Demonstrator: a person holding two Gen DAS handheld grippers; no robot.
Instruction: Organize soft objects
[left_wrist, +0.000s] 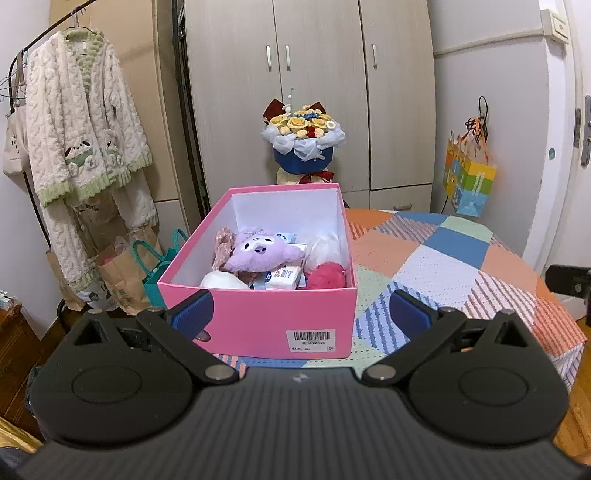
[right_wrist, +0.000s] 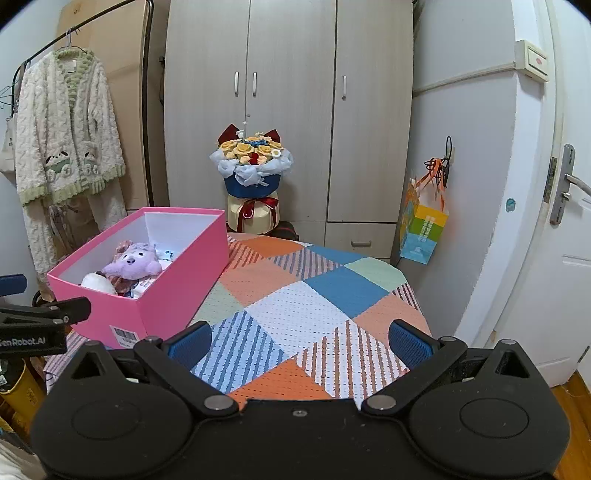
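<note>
Patchwork tablecloth (right_wrist: 325, 291) bears pink box (left_wrist: 258, 317) holding purple plush (left_wrist: 258, 253).

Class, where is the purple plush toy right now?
The purple plush toy lies inside the pink box on the patchwork cloth, between a white plush and a red pom-pom.

Both wrist cams face the wardrobe (left_wrist: 314, 92) across the patchwork desk (right_wrist: 314, 295): left sits close behind the pink box (left_wrist: 266, 321), right farther right, sharing box, bouquet (right_wrist: 253, 162), desk.
</note>
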